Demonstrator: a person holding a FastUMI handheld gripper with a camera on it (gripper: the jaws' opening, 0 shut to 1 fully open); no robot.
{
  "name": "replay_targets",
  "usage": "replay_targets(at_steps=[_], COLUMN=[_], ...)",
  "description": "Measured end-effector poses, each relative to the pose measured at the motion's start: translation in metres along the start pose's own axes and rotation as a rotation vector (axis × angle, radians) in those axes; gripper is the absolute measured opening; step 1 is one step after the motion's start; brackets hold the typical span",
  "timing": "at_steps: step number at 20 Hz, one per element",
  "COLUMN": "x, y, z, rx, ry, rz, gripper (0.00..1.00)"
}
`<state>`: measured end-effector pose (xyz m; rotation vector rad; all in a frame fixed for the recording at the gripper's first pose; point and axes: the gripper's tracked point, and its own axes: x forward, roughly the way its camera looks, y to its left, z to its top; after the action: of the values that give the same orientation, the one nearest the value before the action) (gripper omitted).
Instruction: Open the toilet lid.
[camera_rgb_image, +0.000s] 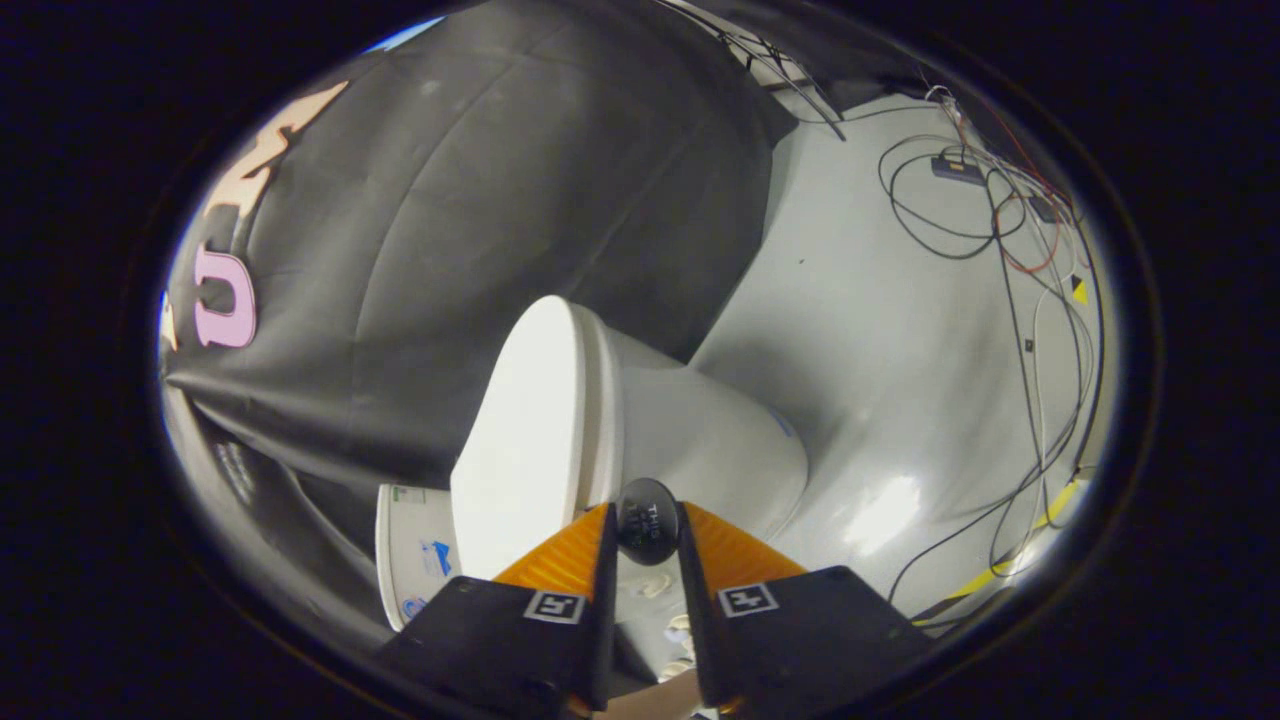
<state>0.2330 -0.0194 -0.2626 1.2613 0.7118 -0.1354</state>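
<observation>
The black cloth wall (480, 220) fills the upper left of the frame; it is matte, soft and creased. The grey floor (880, 330) takes the right half; it is smooth and glossy, with bright glare at lower right. Thin cables (1010, 250) loop loosely across it at upper right.

The toilet (700, 440) sits at centre frame, white, rounded and hard-looking. The view is rolled, so the toilet lid (520, 440) appears as a pale, smooth oval face on the left side of the bowl. I judge the lid to be down against the seat, so the task is not yet done.

A small, round, dark knob (647, 520) sits at lower centre, at the lid's edge. The gripper (645, 535) has its fingers closed to a narrow gap with the knob between the tips. Both fingers appear to press on it, so I treat it as clamped.

Risk, as I judge it:
- The knob is round and smooth. A pull off its axis could let it slip out of the ribbed pads.
- A lid released part way could drop back onto the seat.
</observation>
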Motion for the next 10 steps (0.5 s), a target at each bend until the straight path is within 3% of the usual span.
replay_targets(at_steps=[2, 5, 10], x=[-0.003, -0.013, -0.021], y=[0.003, 0.016, 0.021], z=[0.0, 0.0, 0.004], rx=[0.018, 0.09, -0.1], ry=[0.012, 0.016, -0.028], rz=[0.027, 0.061, -0.072], gripper=[0.27, 0.02, 0.0])
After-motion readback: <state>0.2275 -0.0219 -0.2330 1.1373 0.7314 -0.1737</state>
